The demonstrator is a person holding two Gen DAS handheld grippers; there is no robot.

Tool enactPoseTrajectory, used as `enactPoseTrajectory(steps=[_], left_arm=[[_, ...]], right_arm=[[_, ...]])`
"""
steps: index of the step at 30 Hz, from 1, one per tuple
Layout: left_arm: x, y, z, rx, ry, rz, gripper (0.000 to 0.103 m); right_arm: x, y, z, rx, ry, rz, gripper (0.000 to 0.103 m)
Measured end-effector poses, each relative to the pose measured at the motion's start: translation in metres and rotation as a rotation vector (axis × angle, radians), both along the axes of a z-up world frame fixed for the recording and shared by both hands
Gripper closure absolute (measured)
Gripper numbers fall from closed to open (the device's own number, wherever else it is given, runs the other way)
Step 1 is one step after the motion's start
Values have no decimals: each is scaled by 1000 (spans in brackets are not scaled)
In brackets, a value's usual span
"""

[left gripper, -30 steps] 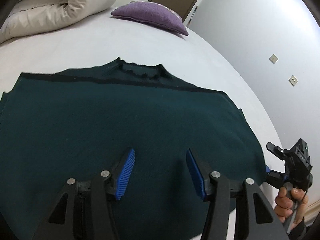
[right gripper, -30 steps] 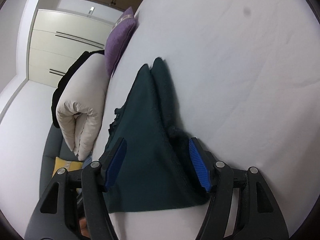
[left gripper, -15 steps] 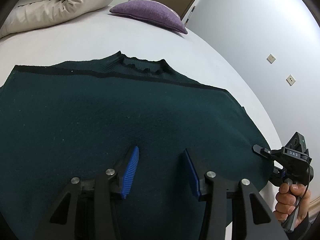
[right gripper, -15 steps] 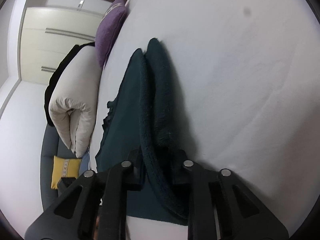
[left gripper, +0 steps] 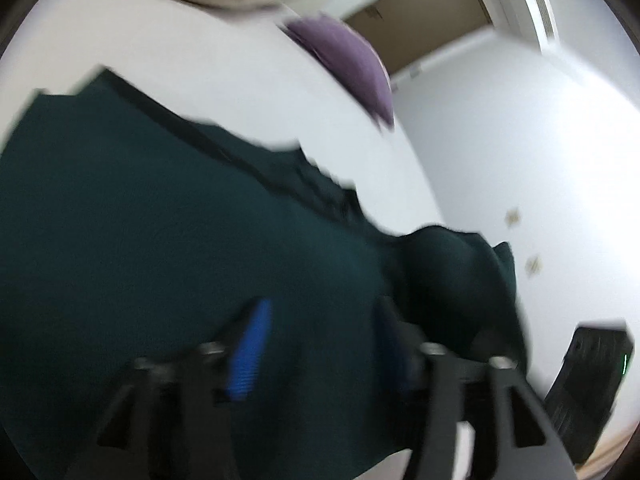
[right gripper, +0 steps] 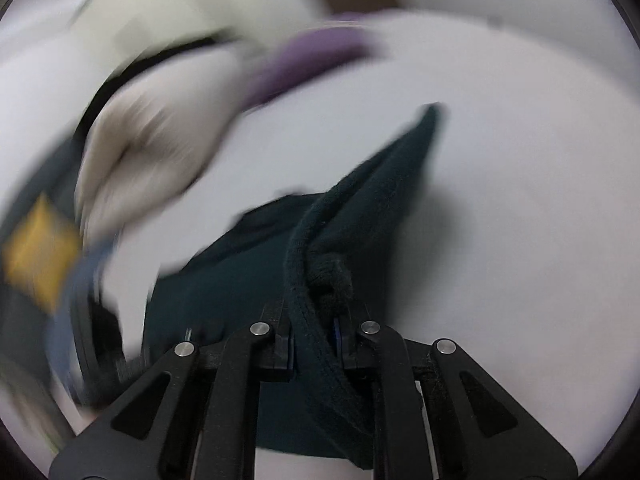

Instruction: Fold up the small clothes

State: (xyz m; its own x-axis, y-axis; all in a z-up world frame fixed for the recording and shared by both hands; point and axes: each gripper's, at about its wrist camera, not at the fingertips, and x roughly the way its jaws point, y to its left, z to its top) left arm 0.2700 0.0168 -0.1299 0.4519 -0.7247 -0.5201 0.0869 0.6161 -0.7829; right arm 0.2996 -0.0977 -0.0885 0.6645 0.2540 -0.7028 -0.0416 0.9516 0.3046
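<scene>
Covering much of the white bed [left gripper: 224, 92], the dark green sweater [left gripper: 152, 248] lies spread flat, one side lifted off the surface into a bunched fold. A purple pillow [left gripper: 348, 64] sits near the bed's far edge. The right gripper [right gripper: 314, 340] is clenched on the sweater's ribbed edge; the left gripper [left gripper: 320, 344] hovers over the cloth, jaws released.

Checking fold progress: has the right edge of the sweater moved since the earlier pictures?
Yes. The sweater edge, flat on the bed earlier, is now lifted and bunched, pinched in the right gripper.
</scene>
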Motion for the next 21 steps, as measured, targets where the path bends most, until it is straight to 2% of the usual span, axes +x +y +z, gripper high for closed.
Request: enactPoseTrajectory(steps=[2, 3, 6, 8, 12, 14, 15, 17, 18, 19, 21], left_arm=[[2, 13, 1, -57, 26, -8, 33], [2, 15, 2, -74, 35, -21, 31], [4, 15, 3, -124, 46, -59, 26], [10, 13, 1, -138, 66, -68, 21], [23, -9, -4, -135, 129, -108, 21], [27, -20, -3, -123, 132, -142, 21], [29, -27, -3, -105, 135, -159, 24], [31, -39, -7, -86, 154, -195, 48], [34, -44, -10, -81, 175, -212, 69], [36, -47, -13, -71, 188, -216, 82], [38, -49, -13, -49, 185, -211, 88]], right_arm=[[7, 50, -4, -120, 7, 138, 91], [11, 67, -12, -159, 14, 173, 91], [20, 78, -28, -132, 38, 173, 91], [21, 80, -36, -162, 40, 170, 91], [16, 89, -39, -258, 21, 206, 91], [14, 96, -42, -298, 9, 223, 91], [14, 98, -43, -315, 4, 232, 91], [14, 99, -45, -329, 0, 242, 91], [14, 100, -45, -334, -1, 247, 91], [13, 100, -46, -337, -3, 256, 90], [9, 99, -47, -322, 0, 280, 85]])
